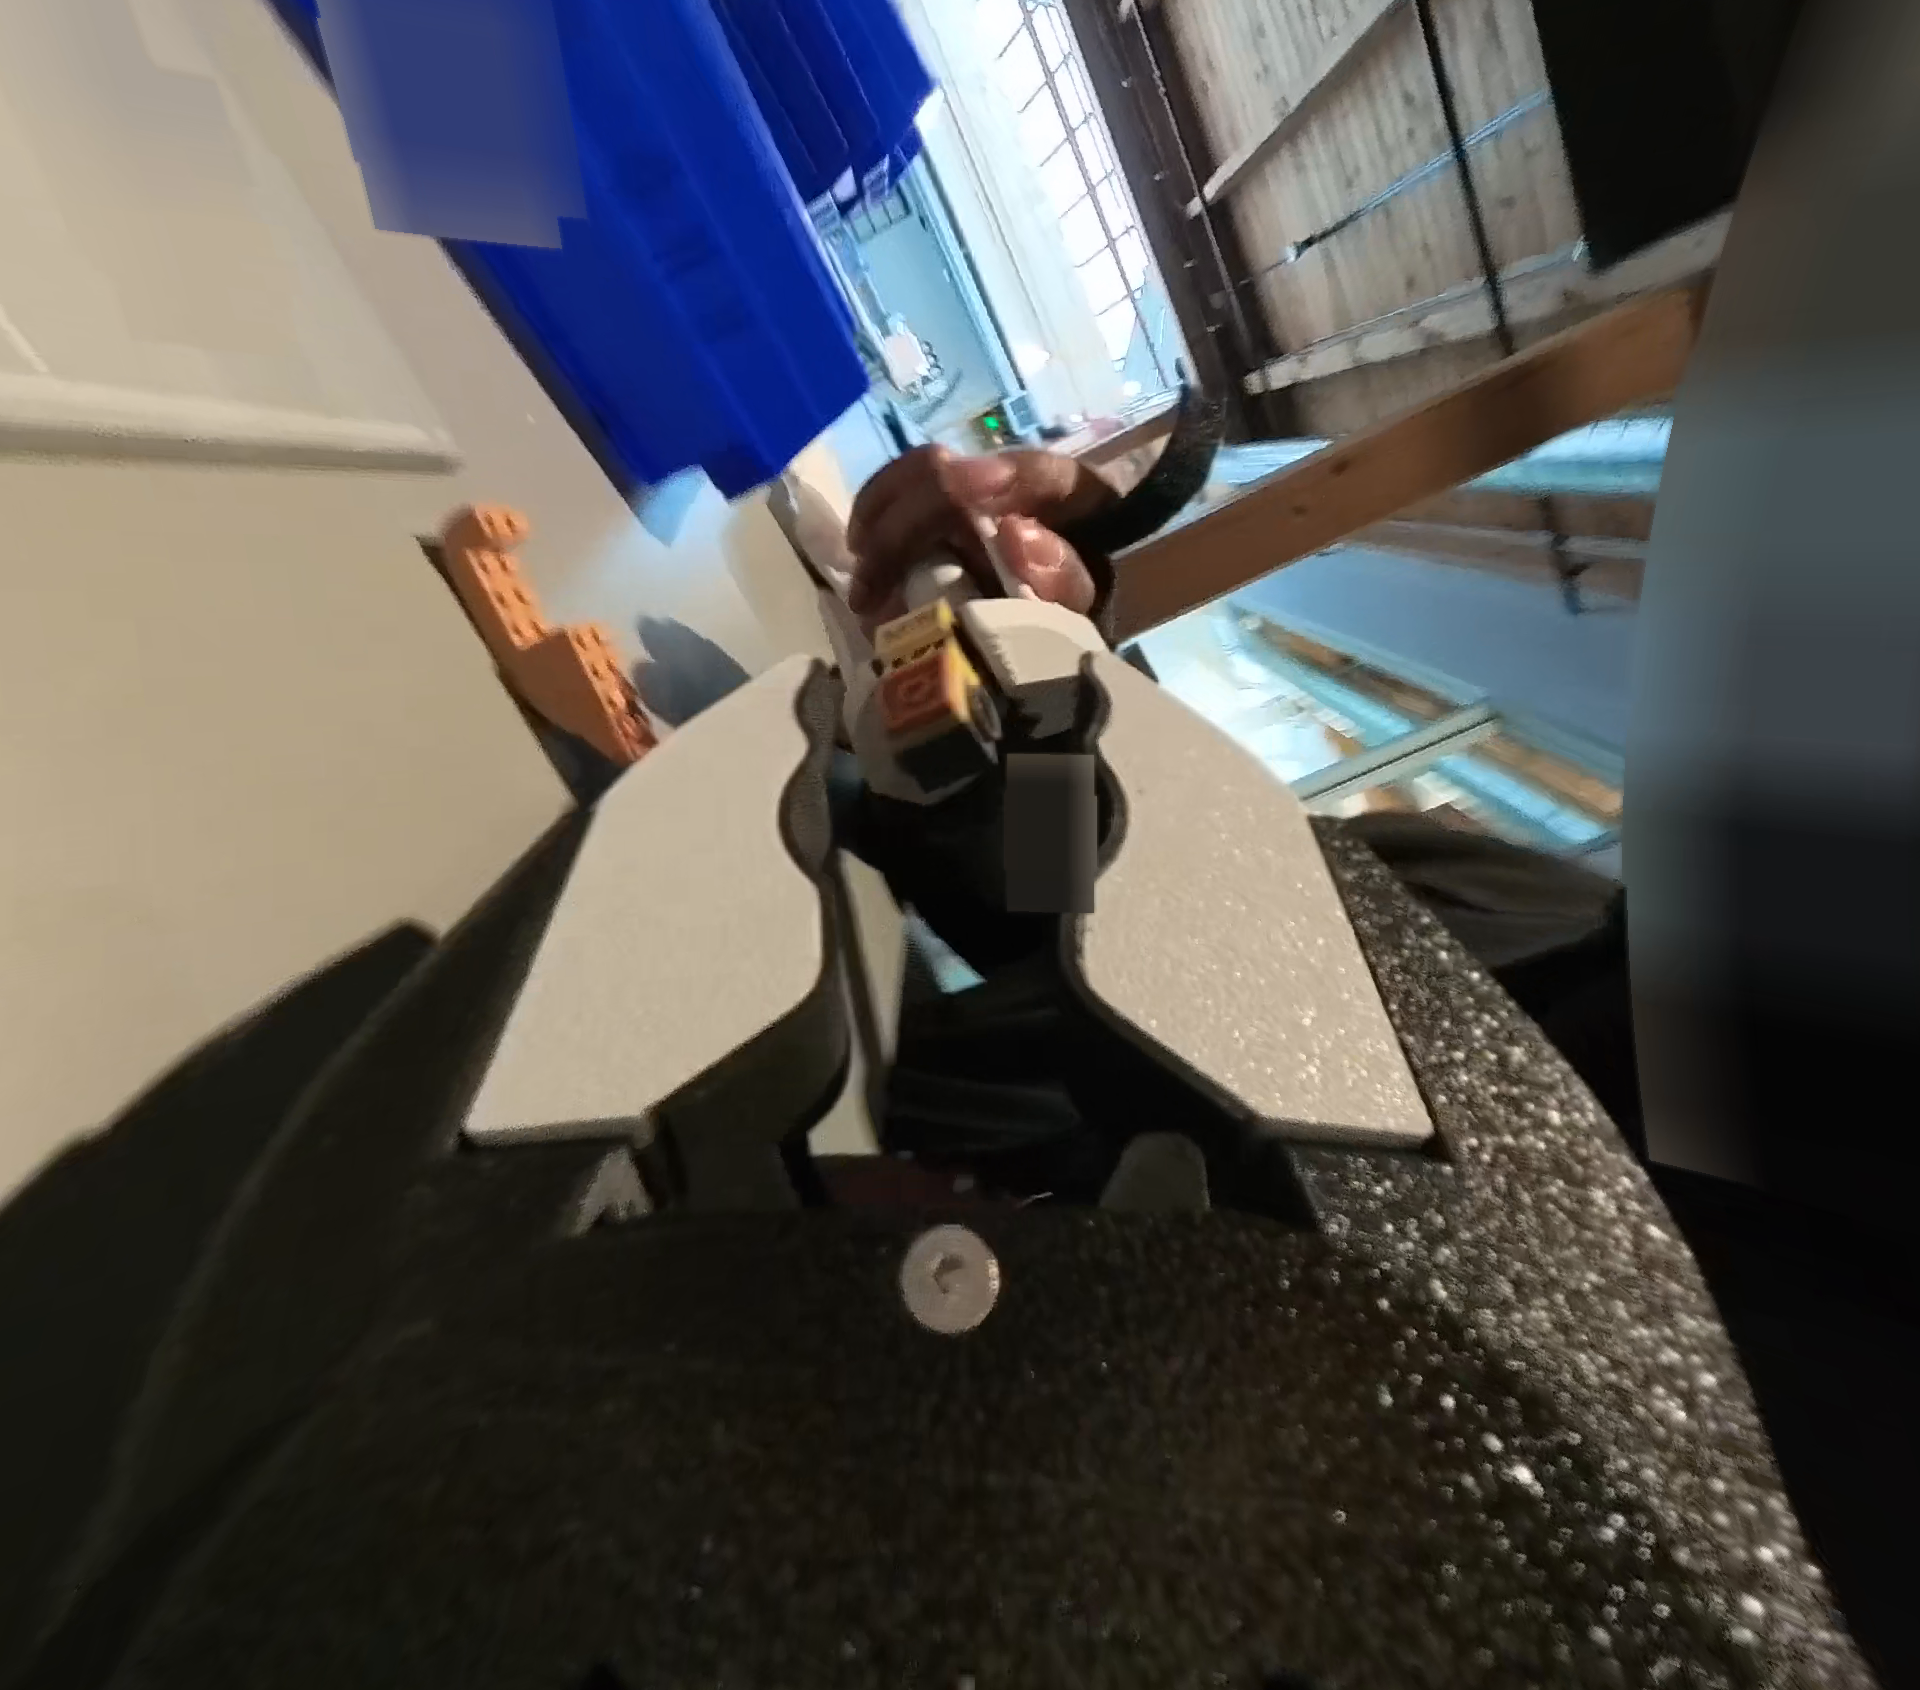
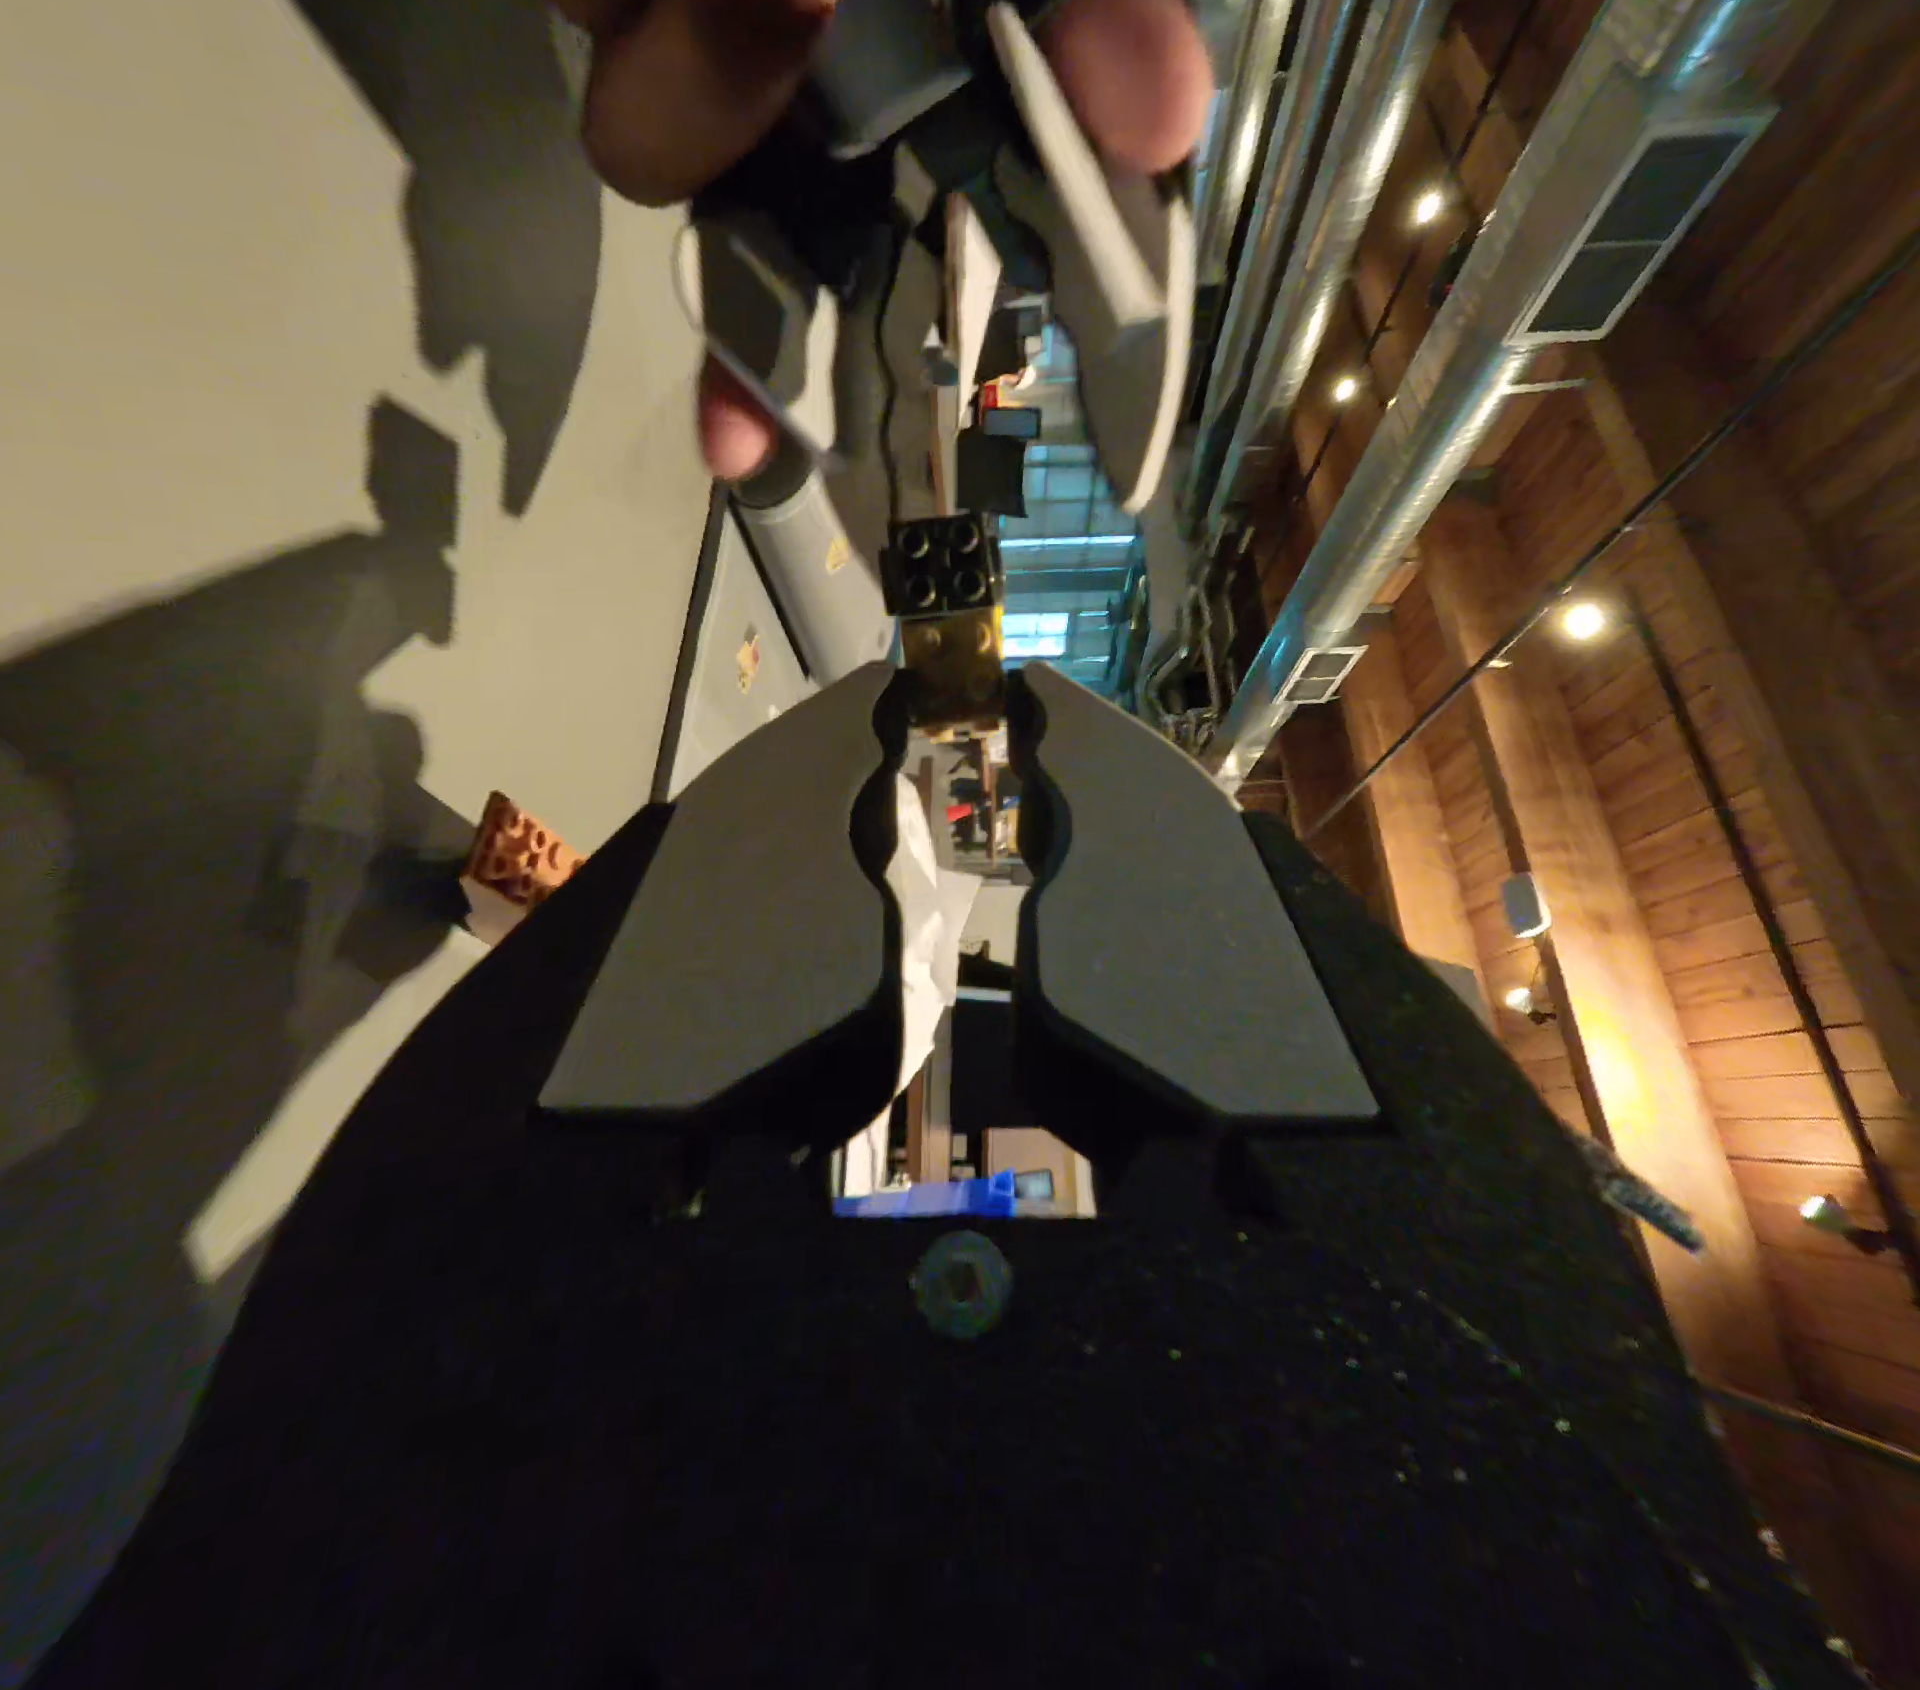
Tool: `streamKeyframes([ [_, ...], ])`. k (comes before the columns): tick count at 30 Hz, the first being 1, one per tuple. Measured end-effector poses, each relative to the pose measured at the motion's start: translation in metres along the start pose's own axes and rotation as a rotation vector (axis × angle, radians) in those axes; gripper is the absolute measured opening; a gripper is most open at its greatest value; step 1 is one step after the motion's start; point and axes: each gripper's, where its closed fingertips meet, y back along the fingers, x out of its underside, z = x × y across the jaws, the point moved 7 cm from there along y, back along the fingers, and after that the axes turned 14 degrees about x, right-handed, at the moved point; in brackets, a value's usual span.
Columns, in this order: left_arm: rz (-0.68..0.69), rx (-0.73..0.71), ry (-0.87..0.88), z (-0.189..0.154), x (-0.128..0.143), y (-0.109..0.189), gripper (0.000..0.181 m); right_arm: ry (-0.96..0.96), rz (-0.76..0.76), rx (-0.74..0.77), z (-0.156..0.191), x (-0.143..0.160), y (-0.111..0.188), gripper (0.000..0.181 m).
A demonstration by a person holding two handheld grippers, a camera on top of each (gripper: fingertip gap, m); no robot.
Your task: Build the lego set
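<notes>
Grey-fingered, the left gripper (image 1: 951,710) fills the near part of the left wrist view, its fingers slightly spread; whether they touch the Lego stack is unclear. Left of its fingers, an orange studded Lego piece (image 1: 540,632) stands on the white table (image 1: 208,705). Just past the tips, the right gripper (image 2: 954,695) pinches a small stack of yellow, orange and black Lego bricks (image 1: 930,695), with a hand (image 1: 956,528) behind it. In the right wrist view, those pinching tips hold the yellow brick (image 2: 951,669), and a black brick (image 2: 940,565) sits at the stack's far end.
</notes>
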Motion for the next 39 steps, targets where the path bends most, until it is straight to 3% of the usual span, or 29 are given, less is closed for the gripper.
streamKeyframes([
  [5, 0.079, -0.093, -0.341, -0.009, -0.013, 0.017, 0.049, -0.080, 0.042, -0.069, 0.002, 0.002, -0.003, 0.017],
  [13, 0.437, -0.326, -1.016, -0.013, -0.004, 0.018, 0.050, -0.166, 0.063, -0.117, 0.006, 0.004, -0.006, 0.017],
  [19, 0.652, -0.361, -1.428, -0.008, 0.011, 0.011, 0.043, -0.327, 0.085, -0.226, 0.008, 0.003, -0.008, 0.017],
  [24, 0.697, -0.326, -1.486, -0.006, 0.016, 0.007, 0.043, -0.449, 0.105, -0.279, 0.006, 0.005, -0.010, 0.017],
  [39, 0.721, -0.325, -1.538, -0.003, 0.019, 0.004, 0.034, -0.578, 0.169, -0.406, 0.014, 0.009, -0.013, 0.017],
])
